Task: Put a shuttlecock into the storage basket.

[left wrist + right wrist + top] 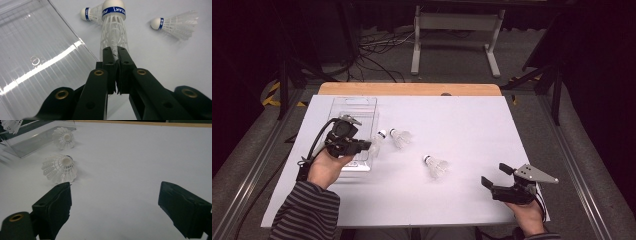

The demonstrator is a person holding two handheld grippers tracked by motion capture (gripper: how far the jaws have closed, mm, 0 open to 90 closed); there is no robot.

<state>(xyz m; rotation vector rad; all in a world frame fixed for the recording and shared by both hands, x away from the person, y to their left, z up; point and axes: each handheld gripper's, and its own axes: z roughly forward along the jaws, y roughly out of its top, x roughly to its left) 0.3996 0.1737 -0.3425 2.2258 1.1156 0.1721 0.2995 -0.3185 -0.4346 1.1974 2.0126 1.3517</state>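
Observation:
My left gripper [368,145] [116,53] is shut on the skirt of a white plastic shuttlecock [378,137] [113,32] with a blue band under its cork, held beside the right edge of a clear plastic tray [354,112] [37,57]. A second shuttlecock [401,137] [91,13] lies on the white sheet just past it. The third shuttlecock [435,166] [175,23] [60,168] rests mid-table. At the front right, my right gripper [495,175] [115,195] stands open with nothing between its jaws, pointing toward the third shuttlecock.
The white sheet [472,125] covers the table, with a wooden strip [412,89] along the far edge. The tray [32,141] and the second shuttlecock [63,137] appear far off in the right gripper view. Cables and a metal stand [457,30] are on the floor beyond.

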